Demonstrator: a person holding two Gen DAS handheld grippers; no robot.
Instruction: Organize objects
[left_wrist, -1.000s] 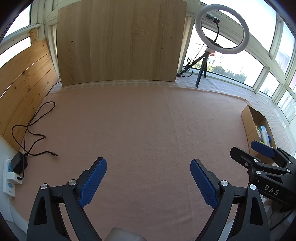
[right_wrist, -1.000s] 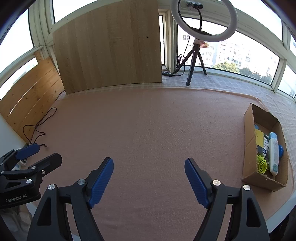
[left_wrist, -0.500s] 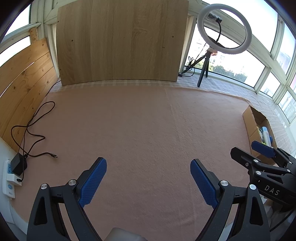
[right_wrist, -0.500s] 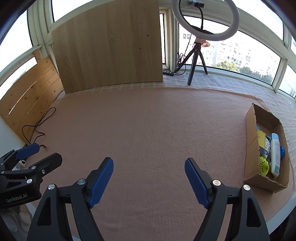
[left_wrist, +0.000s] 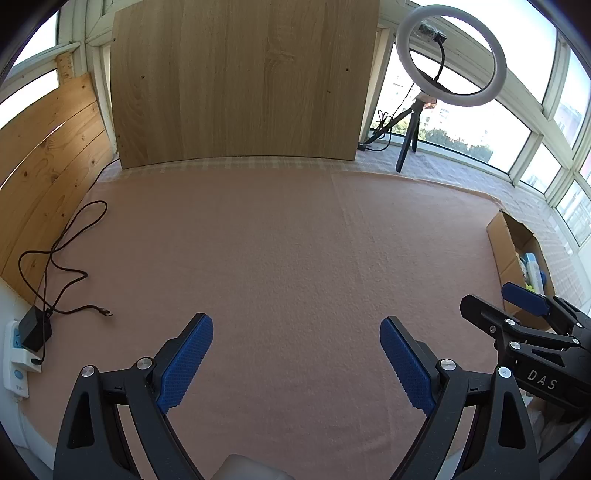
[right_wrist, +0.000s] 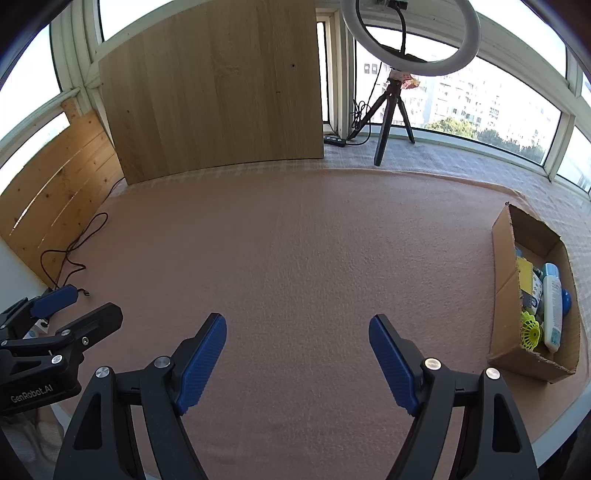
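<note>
Cardboard box (right_wrist: 503, 280) lies with its long axis running away from me, open side up; I hold left gripper (left_wrist: 295, 354) and right gripper (right_wrist: 297, 352) spread wide, both empty.

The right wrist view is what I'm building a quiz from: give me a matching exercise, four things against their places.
Things:
1. cardboard box
2. ring light
3. black cable
4. white bottle

Places:
A. far side, on a tripod by the windows
B. inside the box
C. left edge of the pink mat, by the wooden planks
D. right edge of the mat

Pairs: 1-D, 2-A, 3-C, 4-B
</note>
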